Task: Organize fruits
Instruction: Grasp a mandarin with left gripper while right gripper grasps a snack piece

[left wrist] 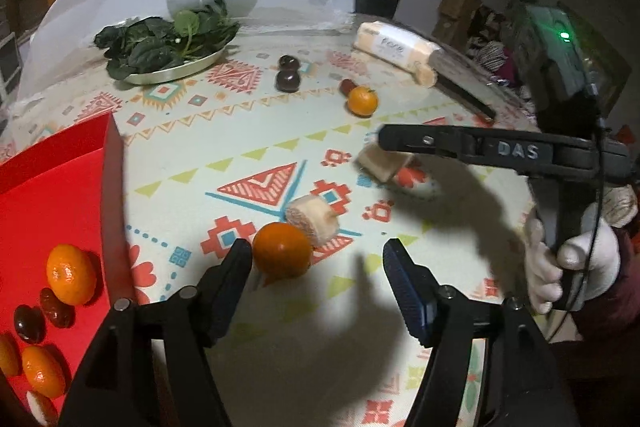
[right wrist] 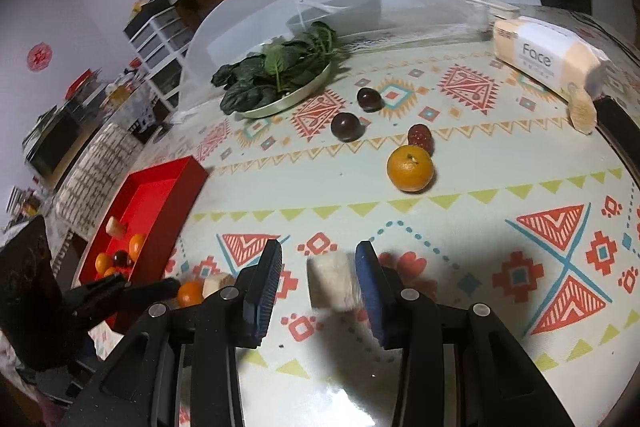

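Left wrist view takes in the patterned table [left wrist: 248,131] with the red tray [left wrist: 52,187] at its left edge, already holding several oranges and dark fruits. Loose fruit is still spread over the cloth: the far orange [right wrist: 410,169] with a red date [right wrist: 420,137] touching it, and two dark plums [right wrist: 347,127] nearer the plate of greens [right wrist: 276,83]. The left gripper [left wrist: 318,259] hangs with its fingers spread wide and holding nothing, and the near orange [left wrist: 282,249] sits just beside its left finger, between the pads but not gripped. That orange looks firm, smooth and round, so it would likely roll or squirt out of a slanted pinch; taking it across its widest middle seems safest. Behind it, touching or nearly so, lies a pale banana chunk [left wrist: 313,221]. The right gripper [right wrist: 318,277] is also open, with a second cut chunk [right wrist: 332,281] between its pads; it looks close against the right pad, though blur keeps me from telling whether it touches. These pieces look light and soft, probably easy to bruise or crush, so a gentle close on the flat cut sides should serve better than a hard squeeze.
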A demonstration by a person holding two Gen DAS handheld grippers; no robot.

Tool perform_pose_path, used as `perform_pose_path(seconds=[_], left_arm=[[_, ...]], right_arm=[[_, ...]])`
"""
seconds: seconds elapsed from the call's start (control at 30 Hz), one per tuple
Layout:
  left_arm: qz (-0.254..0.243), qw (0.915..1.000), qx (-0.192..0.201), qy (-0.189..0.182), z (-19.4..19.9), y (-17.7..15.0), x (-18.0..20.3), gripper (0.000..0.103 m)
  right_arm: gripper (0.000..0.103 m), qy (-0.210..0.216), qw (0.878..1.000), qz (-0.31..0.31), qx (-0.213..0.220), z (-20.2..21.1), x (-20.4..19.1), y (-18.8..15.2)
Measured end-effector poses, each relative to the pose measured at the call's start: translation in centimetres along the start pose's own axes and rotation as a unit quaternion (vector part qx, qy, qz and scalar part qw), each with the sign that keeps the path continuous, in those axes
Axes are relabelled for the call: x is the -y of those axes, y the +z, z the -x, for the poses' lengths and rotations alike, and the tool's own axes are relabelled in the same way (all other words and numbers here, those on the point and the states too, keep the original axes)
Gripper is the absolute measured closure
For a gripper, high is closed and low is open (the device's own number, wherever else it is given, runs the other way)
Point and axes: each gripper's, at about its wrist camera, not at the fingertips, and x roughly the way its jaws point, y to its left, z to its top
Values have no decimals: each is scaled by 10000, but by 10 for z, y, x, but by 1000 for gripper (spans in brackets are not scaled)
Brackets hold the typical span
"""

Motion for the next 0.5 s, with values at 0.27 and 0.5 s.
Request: perform_pose_path(seconds=[0.27, 0.5], left_arm=[[116, 9981, -165, 585, -23, 5, -1, 69], [234, 9972, -79, 704, -19, 4, 4, 72]], right_arm=[[61, 14, 9993, 243, -297, -15, 11, -3], [65, -46, 9986, 366, -370, -15, 12, -8]])
